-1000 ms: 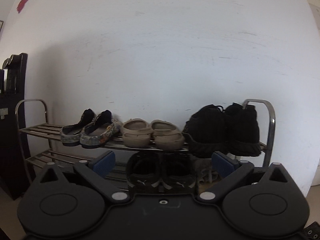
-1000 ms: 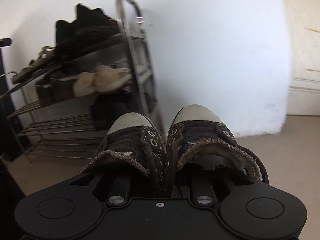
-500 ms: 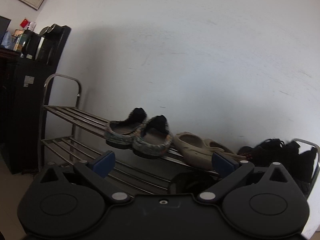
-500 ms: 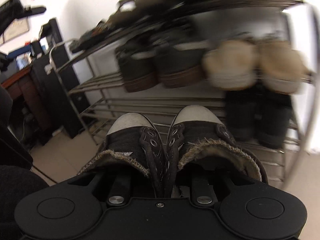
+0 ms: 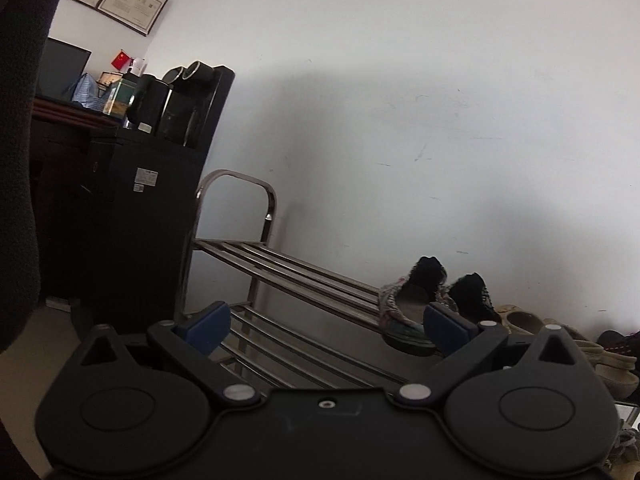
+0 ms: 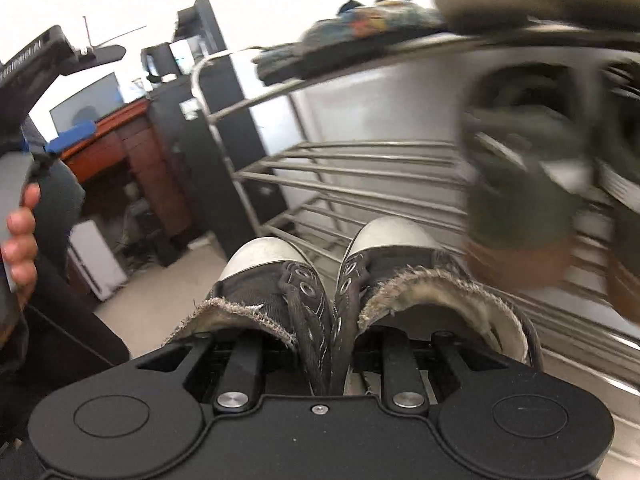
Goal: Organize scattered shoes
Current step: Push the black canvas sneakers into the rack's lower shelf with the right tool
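Note:
My right gripper (image 6: pixel 332 344) is shut on a pair of dark canvas sneakers (image 6: pixel 280 276) with grey toe caps, its fingers inside the two shoes, pressing their inner sides together. The toes point at the bare left part of a middle shelf of the metal shoe rack (image 6: pixel 360 168). My left gripper (image 5: pixel 326 326) is open and holds nothing, in front of the rack's (image 5: pixel 280 268) top left corner. Patterned slippers (image 5: pixel 404 312) and beige clogs (image 5: pixel 520 320) sit on the top shelf at right.
A black cabinet (image 5: pixel 120 216) stands left of the rack against the white wall. Blurred dark green boots (image 6: pixel 520 192) with brown soles fill the right of the middle shelf. A person's hand (image 6: pixel 20 244) grips the other gripper's handle at far left, near a wooden desk (image 6: pixel 132 148).
The right gripper has swung left along the rack with the sneakers and come closer to the shelves. The left gripper has also panned left, toward the rack's left end and the cabinet.

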`<state>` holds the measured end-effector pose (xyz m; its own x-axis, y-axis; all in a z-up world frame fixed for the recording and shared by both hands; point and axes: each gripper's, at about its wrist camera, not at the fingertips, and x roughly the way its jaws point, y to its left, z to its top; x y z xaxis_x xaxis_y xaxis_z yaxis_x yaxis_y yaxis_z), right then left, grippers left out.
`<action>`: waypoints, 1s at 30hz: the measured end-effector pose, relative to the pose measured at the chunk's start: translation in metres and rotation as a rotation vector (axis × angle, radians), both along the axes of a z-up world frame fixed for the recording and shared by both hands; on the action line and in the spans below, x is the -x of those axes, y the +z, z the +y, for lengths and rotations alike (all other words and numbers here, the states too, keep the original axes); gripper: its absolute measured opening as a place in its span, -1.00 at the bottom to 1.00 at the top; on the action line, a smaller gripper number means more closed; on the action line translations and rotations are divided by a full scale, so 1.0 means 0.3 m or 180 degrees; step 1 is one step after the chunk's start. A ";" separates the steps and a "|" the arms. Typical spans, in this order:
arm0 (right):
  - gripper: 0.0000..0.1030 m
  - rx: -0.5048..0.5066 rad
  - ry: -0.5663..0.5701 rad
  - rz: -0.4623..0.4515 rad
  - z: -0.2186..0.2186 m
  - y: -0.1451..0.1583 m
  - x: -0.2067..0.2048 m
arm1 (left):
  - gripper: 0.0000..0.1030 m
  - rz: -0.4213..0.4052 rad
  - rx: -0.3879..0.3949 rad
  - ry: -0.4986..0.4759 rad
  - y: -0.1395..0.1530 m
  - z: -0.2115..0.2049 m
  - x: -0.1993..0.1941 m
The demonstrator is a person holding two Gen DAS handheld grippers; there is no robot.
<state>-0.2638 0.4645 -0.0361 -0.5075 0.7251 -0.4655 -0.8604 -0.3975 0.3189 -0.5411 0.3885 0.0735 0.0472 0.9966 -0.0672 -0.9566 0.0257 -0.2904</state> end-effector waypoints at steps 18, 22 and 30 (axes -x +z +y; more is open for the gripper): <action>-0.59 0.0064 -0.1487 -0.0418 0.403 0.133 0.244 | 1.00 -0.0088 -0.0046 -0.0042 0.035 0.063 0.093; -0.58 -0.0022 -0.1812 -0.0581 0.473 0.106 0.256 | 1.00 -0.0104 -0.0029 -0.0104 0.025 0.085 0.094; -0.48 -0.0329 -0.2114 -0.0736 0.527 0.087 0.255 | 1.00 0.0022 -0.0055 -0.0175 0.003 0.108 0.079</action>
